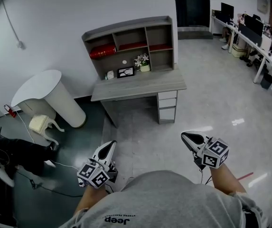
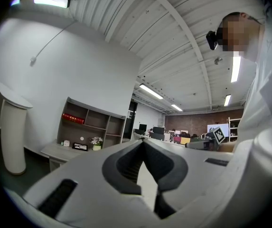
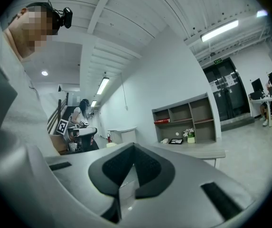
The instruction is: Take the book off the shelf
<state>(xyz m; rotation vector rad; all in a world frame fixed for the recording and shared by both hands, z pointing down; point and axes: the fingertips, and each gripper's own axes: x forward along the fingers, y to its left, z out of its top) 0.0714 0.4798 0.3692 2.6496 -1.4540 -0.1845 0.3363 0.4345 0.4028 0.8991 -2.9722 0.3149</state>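
With left tongs [image 1: 111,144] and right tongs [image 1: 184,135] pinched closed, empty, I might shove the book [image 1: 102,51] far ahead deeper.

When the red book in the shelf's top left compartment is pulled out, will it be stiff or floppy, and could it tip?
The red book looks thick, so it is probably stiff and fairly heavy. It seems to lie low and flat, so it should slide rather than tip. Its cover is too far away to judge slipperiness.
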